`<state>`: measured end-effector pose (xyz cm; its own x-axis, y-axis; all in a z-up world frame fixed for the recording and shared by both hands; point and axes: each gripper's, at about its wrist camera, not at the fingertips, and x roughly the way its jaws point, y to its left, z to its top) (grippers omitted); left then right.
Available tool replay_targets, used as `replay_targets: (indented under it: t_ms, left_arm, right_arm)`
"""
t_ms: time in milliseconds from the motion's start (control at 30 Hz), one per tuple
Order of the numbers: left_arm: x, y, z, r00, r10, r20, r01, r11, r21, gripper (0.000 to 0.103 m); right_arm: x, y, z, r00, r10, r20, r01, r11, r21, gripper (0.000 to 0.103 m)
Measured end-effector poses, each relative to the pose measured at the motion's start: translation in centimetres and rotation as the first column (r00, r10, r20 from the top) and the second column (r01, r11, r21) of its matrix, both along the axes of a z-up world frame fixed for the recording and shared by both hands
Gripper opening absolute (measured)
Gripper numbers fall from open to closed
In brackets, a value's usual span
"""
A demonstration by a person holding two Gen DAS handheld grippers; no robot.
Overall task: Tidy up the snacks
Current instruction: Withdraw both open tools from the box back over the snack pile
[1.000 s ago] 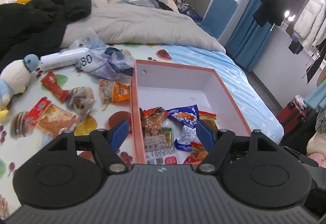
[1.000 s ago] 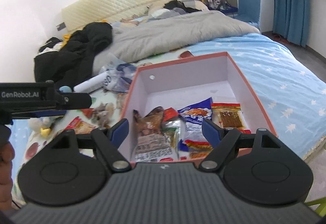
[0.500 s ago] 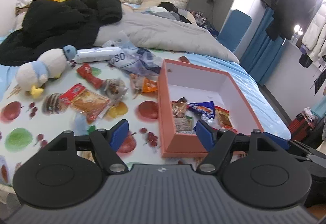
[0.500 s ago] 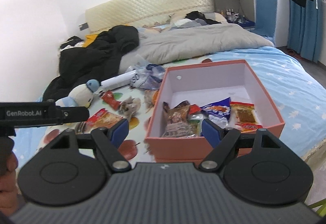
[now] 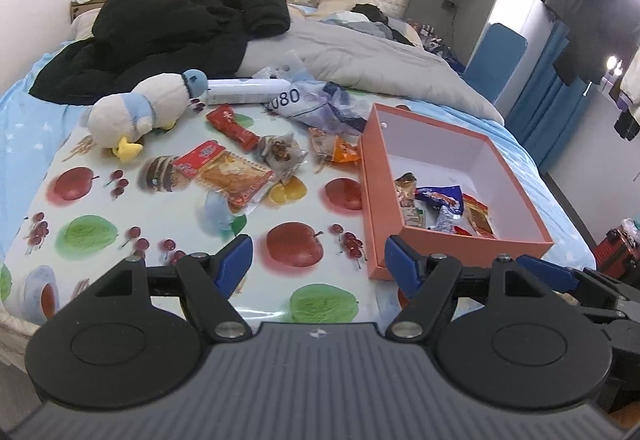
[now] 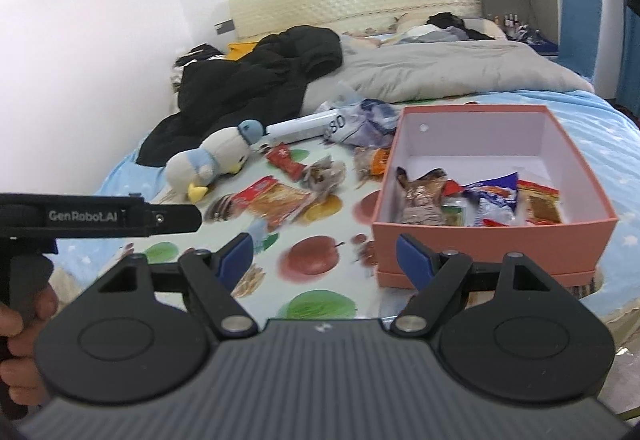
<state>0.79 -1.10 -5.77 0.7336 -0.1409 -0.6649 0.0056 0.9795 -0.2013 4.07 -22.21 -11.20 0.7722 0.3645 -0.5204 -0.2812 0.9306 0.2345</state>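
Observation:
An orange box (image 5: 524,238) (image 6: 492,244) with a white inside sits on the fruit-print mat (image 5: 168,207) and holds several snack packets (image 5: 440,207) (image 6: 476,199). Loose snacks lie left of it: a red-and-clear cake packet (image 5: 228,171) (image 6: 276,199), a red bar (image 5: 232,123), a clear nut packet (image 5: 280,151) and an orange packet (image 5: 336,151). My left gripper (image 5: 319,264) is open and empty, above the mat's near edge. My right gripper (image 6: 324,254) is open and empty, in front of the box's near left corner.
A plush penguin (image 5: 140,111) (image 6: 212,161) lies at the mat's far left. A white tube (image 5: 244,85) and a crumpled bag (image 5: 320,103) lie behind the snacks. A black jacket (image 5: 168,31) and grey duvet (image 5: 360,59) cover the far bed.
Both grippers have drawn back and up from over the box towards the near edge of the bed. Both stayed open and empty. The box and the snacks have not moved.

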Motion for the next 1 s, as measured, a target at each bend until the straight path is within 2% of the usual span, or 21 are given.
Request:
replay_targets:
  t_ms: [467,633,767,1000]
  left_arm:
    - [4.8,2.2,-1.0,0.998,0.045,-0.046,-0.045,0.999,-0.007,0.077]
    - [7.8,3.0,-2.3,0.995,0.059,-0.076,-0.059,0.998,-0.002,0.077]
    - [10.2,4.1,-3.8,0.992,0.08,-0.103,-0.082,0.997,-0.015,0.077]
    - [15.2,6.2,-6.1,0.985,0.112,-0.135,-0.115,0.993,-0.02,0.077]
  right_arm:
    - [3.2,1.9,-0.5,0.998,0.063,-0.019,-0.063,0.998,-0.001,0.08]
    - [5.7,2.8,-0.9,0.997,0.074,-0.023,-0.075,0.995,-0.069,0.08]
    - [8.0,2.5,-1.1,0.996,0.084,-0.043,-0.086,0.996,-0.04,0.08]
    - [12.3,4.5,-1.9,0.99,0.138,-0.041,-0.141,0.987,-0.082,0.079]
